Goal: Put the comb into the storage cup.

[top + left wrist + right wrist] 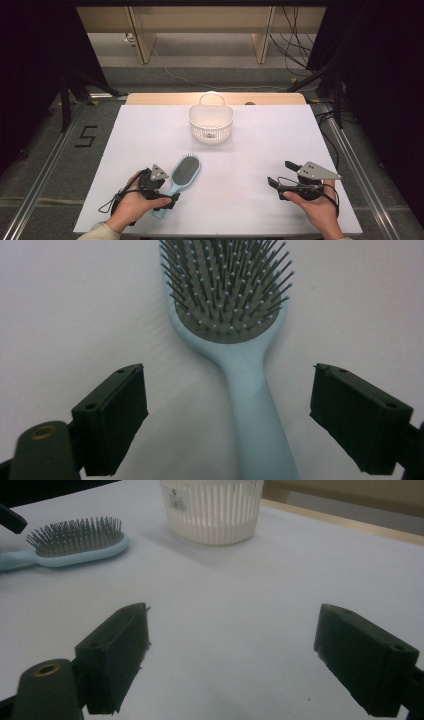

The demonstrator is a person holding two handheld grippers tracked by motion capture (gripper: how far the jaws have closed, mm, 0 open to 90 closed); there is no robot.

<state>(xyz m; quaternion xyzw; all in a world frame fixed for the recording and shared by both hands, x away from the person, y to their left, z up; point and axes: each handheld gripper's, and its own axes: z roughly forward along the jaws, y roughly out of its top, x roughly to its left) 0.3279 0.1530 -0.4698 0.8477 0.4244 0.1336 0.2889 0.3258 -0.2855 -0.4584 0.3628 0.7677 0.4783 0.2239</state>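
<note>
Fingers [111,420] of the left gripper [161,192] stand spread on either side of a pale blue hairbrush [235,335], its handle running up the gap between them with clear desk showing on both sides, so nothing is clamped as yet. Seen from above, the brush [183,176] lies bristles up on the white desk [250,150], near the front edge and left of centre, handle toward the person and head angled away to the right; the left hand [131,205] has brought its gripper over the handle end. Over on the right, the other gripper [284,181] rests low in the right hand [316,206], its fingers [116,652] likewise parted over bare desk, holding nothing and well apart from the brush.

Farther back, near the middle of the desk, a white slotted basket [211,122] with a loop handle stands upright; from the high view it looks empty, though its floor is hard to read. Brush and basket are well apart.

By the look of it, the job is at its opening step: the brush has been lined up but not gripped. Closing on the handle, lifting it, carrying it to the far basket and letting go there all appear to remain.
</note>
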